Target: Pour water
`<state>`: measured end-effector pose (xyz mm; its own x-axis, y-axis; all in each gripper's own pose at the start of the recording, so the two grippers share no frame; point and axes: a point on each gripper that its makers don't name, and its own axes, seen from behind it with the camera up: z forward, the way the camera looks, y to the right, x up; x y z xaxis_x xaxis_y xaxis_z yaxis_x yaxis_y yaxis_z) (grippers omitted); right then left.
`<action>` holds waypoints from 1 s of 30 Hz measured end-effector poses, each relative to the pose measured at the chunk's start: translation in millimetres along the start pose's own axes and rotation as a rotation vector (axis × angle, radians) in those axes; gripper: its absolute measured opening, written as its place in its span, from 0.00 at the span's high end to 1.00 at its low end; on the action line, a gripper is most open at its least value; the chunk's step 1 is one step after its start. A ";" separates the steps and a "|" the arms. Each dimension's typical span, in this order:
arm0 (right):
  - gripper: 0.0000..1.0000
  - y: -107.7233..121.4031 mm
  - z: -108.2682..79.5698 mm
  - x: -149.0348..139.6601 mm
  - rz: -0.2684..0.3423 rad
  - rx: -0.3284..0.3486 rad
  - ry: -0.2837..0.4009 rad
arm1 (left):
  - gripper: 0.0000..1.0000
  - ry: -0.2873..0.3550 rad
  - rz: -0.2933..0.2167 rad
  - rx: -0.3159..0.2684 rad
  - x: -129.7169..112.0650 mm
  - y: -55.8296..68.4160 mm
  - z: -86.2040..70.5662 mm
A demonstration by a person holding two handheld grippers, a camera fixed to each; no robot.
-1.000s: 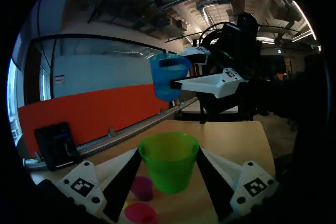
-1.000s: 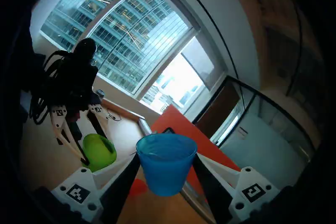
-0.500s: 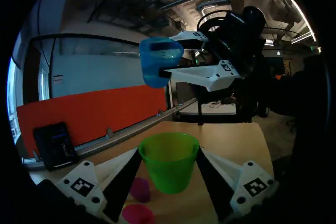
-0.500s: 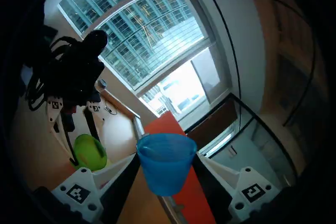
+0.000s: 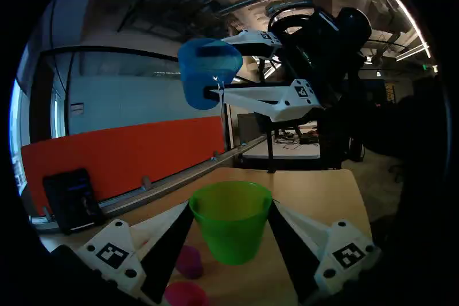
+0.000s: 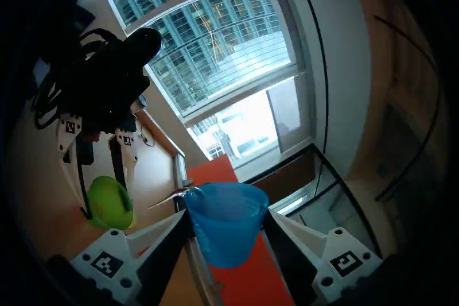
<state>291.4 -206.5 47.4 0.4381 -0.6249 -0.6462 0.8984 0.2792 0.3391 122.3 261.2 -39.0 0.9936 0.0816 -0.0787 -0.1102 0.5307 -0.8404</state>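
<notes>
In the left gripper view my left gripper (image 5: 230, 227) is shut on an upright green cup (image 5: 230, 221) above the wooden table (image 5: 321, 191). Higher up and beyond it, the right gripper (image 5: 213, 89) holds a blue cup (image 5: 205, 72), tilted toward the green cup, with a thin trickle of water at its rim. In the right gripper view my right gripper (image 6: 226, 236) is shut on that blue cup (image 6: 225, 228), water spilling from its left rim. The green cup (image 6: 109, 210) and the left gripper (image 6: 100, 205) sit lower left.
A dark tablet (image 5: 72, 199) leans by the orange wall panel (image 5: 115, 151) at the table's far left edge. Two pink cups (image 5: 188, 261) lie on the table under my left gripper. Large windows (image 6: 218, 47) face the right gripper's camera.
The right gripper has lifted the blue cup higher and tilted it further toward the green cup; water now runs off its rim. The left gripper and green cup have stayed put.
</notes>
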 end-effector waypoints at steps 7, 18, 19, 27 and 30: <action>0.11 8.5 1.5 0.1 -0.036 -0.015 0.001 | 0.13 0.003 0.002 -0.002 1.2 1.1 -0.5; 0.11 18.3 2.2 2.7 -0.100 -0.036 0.003 | 0.13 0.004 -0.001 -0.005 0.8 0.6 -0.8; 0.11 19.0 2.6 2.8 -0.106 -0.037 0.002 | 0.13 0.004 0.000 -0.005 0.8 0.7 -0.7; 0.11 27.4 5.3 4.4 -0.152 -0.051 -0.001 | 0.13 0.003 0.005 -0.008 0.2 2.1 0.0; 0.11 29.2 6.0 5.7 -0.171 -0.055 -0.001 | 0.13 0.004 0.006 -0.009 0.5 2.1 0.2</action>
<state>319.9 -206.3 57.7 0.2789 -0.6677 -0.6902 0.9601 0.2082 0.1865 122.6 262.5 -40.7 0.9929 0.0819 -0.0859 -0.1162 0.5229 -0.8444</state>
